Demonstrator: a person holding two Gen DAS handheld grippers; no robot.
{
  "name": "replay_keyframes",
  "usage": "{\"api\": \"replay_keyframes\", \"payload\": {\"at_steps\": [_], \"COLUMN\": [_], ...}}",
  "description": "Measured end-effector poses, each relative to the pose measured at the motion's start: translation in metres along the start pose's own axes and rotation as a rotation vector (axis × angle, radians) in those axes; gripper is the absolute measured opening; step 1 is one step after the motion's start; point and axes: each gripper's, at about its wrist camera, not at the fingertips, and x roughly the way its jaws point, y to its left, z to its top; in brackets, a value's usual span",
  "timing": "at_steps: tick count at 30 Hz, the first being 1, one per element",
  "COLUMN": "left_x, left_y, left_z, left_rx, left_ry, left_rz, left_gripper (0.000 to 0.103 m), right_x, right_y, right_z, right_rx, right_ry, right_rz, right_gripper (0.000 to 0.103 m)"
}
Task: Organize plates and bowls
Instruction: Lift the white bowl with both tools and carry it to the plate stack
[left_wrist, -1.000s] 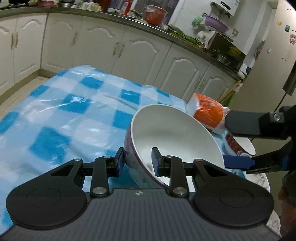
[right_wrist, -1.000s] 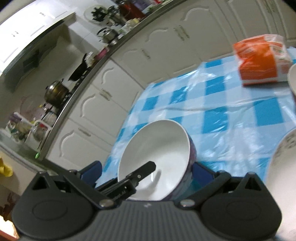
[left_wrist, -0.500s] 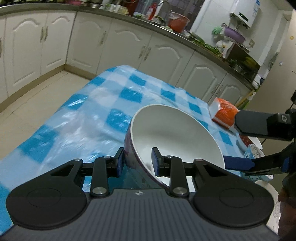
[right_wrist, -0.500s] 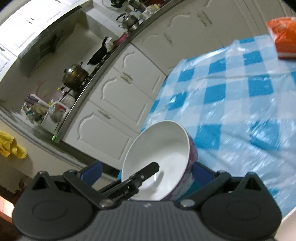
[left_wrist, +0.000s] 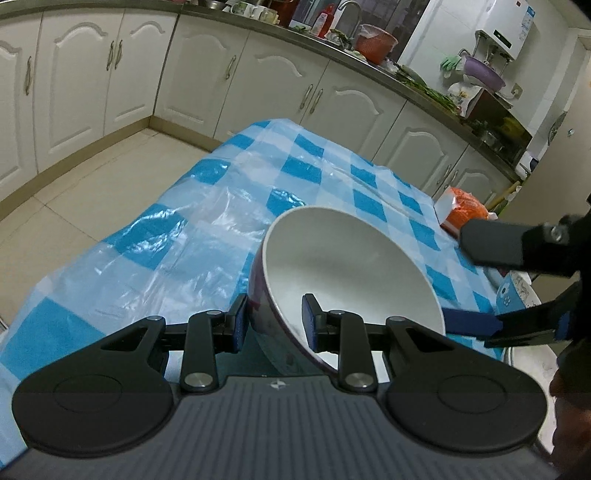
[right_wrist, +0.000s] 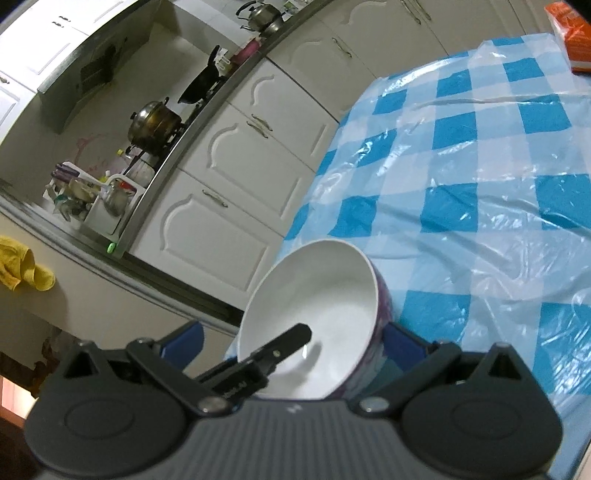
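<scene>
The left gripper (left_wrist: 271, 325) has its jaws clamped on the rim of the white bowl (left_wrist: 347, 266), held tilted above the checked table (left_wrist: 177, 240); the right gripper (left_wrist: 480, 288) stands wide around it; I judge placing is not yet done.

One bowl (left_wrist: 351, 266), one orange packet (left_wrist: 466, 205), two grippers — all above one checked tablecloth (left_wrist: 207, 236).

Black hand-held gripper (left_wrist: 273, 328), blue pads (left_wrist: 239, 325) (silver pivot screws), ribbed grey body

Blue-checked tablecloth (left_wrist: 314, 173), orange packet (left_wrist: 467, 208) at its far edge, white cabinets (left_wrist: 122, 70) behind.
</scene>
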Motion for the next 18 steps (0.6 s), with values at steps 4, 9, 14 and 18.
{"api": "replay_keyframes", "payload": {"at_steps": [4, 9, 14, 18], "left_x": [0.004, 0.002, -0.001, -0.005], "left_y": [-0.002, 0.007, 0.016, 0.020], "left_z": [0.001, -0.004, -0.006, -0.007], "left_rx": [-0.008, -0.002, -0.012, -0.018], "left_ry": [-0.011, -0.019, -0.033, -0.054], "left_rz": [-0.012, -0.029, -0.013, 0.003], "left_gripper": [0.034, 0.044, 0.059, 0.061], "right_x": [0.001, 0.002, -0.003, -0.013], "right_y": [0.003, 0.005, 0.001, -0.001], "right_z": [-0.003, -0.007, -0.010, -0.006], "right_rx": [-0.021, -0.056, -0.076, -0.079], "right_ry": [-0.010, -0.021, -0.046, -0.093], "right_rz": [-0.013, -0.023, -0.050, -0.046], "right_gripper": [0.103, 0.102, 0.102, 0.102]}}
